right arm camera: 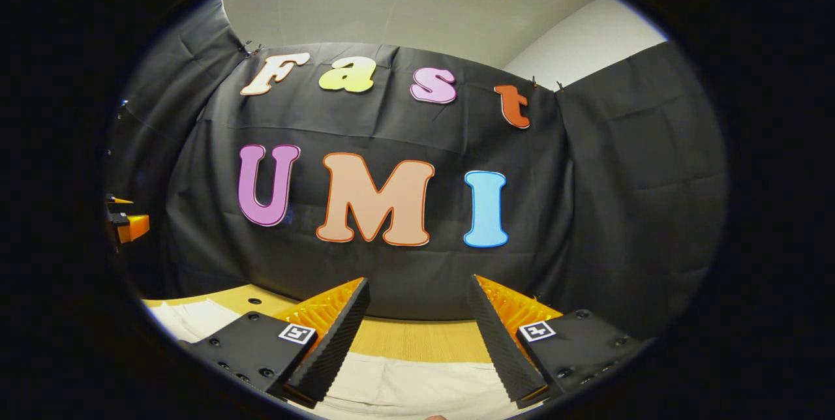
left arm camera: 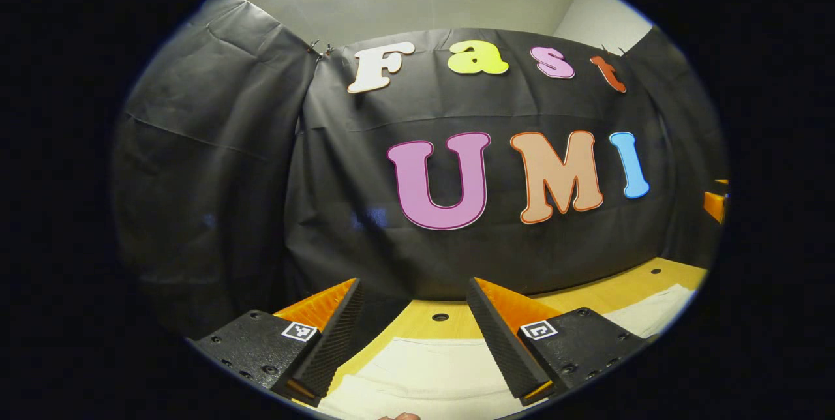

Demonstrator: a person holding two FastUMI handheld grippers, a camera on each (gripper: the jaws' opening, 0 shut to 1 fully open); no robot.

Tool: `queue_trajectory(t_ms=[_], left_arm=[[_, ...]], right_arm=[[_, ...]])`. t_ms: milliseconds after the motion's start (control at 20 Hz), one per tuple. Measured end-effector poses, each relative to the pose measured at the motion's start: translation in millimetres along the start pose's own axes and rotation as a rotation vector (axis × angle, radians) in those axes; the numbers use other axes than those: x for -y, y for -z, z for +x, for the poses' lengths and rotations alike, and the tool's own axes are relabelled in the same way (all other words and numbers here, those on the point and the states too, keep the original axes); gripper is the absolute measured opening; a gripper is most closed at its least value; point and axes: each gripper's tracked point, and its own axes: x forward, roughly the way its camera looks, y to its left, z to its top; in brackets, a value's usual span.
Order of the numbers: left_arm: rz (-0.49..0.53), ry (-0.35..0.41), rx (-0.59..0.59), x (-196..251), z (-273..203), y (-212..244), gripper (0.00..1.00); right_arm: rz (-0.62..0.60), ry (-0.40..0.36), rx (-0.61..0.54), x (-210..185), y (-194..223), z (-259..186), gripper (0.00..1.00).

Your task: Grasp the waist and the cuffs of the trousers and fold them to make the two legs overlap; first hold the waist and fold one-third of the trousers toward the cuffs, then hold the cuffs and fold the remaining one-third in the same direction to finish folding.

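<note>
Pale cream trousers [left arm camera: 430, 368] lie flat on the wooden table [left arm camera: 450, 325], reaching toward the right edge of the left gripper view. My left gripper [left arm camera: 412, 329] hovers above them, open, with nothing between its fingers. In the right gripper view the same pale trousers [right arm camera: 417, 384] spread under and to the left of my right gripper [right arm camera: 414, 329], which is also open and holds nothing. Both grippers point toward the booth's back wall. Which end of the trousers is the waist cannot be told.
The table [right arm camera: 417, 338] ends close to the black cloth wall [left arm camera: 365, 224]. Small round holes dot the tabletop [left arm camera: 440, 317]. The other gripper shows at the right edge of the left gripper view [left arm camera: 716, 203] and at the left edge of the right gripper view [right arm camera: 127, 224].
</note>
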Motion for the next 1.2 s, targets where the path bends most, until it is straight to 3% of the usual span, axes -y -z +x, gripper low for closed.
queue_trajectory(t_ms=[350, 600, 800, 1200], left_arm=[[0.063, 0.014, -0.033, -16, -5, 17, 0.96], [0.211, 0.055, -0.072, -32, -12, 34, 1.0], [0.354, 0.107, -0.121, -40, -21, 58, 0.96], [0.671, 0.269, -0.246, -49, -52, 126, 0.97]], right_arm=[[-0.009, -0.017, -0.013, -6, 4, 1, 0.97], [-0.018, -0.039, -0.019, -16, 9, 5, 0.98], [-0.021, -0.053, -0.027, -23, 14, 8, 0.97], [-0.03, -0.075, -0.057, -34, 32, 8, 0.97]])
